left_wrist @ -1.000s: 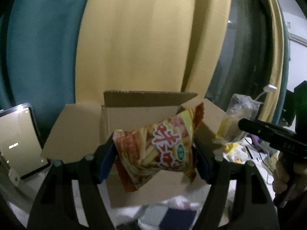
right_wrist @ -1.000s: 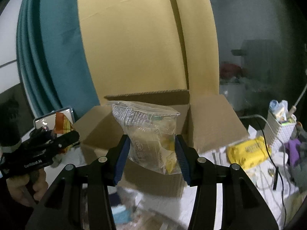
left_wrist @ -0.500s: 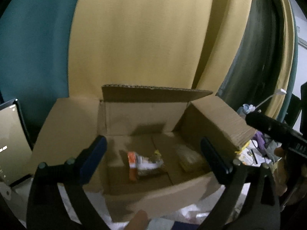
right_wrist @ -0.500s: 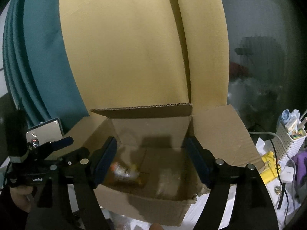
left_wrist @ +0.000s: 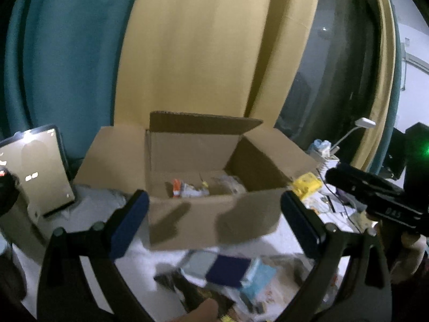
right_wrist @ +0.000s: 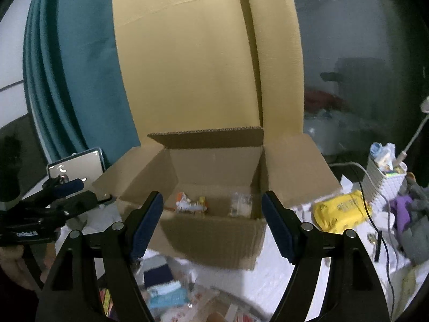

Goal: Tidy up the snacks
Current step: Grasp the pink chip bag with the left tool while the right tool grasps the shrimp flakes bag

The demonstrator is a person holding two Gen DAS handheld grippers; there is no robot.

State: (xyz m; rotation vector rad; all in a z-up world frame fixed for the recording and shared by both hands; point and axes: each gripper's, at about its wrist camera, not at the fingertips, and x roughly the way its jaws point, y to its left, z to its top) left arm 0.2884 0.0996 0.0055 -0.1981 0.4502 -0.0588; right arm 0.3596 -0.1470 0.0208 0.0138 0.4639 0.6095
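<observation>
An open cardboard box stands in front of both grippers; it also shows in the right wrist view. On its floor lie an orange snack bag and a clear bread bag. My left gripper is open and empty, in front of the box's near wall. My right gripper is open and empty too, at the same wall. Each gripper shows at the edge of the other's view.
A lit tablet leans at the left. A yellow packet, a white basket and cables lie to the right. Several loose packets lie on the white surface below the grippers. Curtains hang behind.
Both grippers opened and let their bags fall into the box: the orange snack bag from the left, the clear bread bag from the right. Both then drew back from the box.
</observation>
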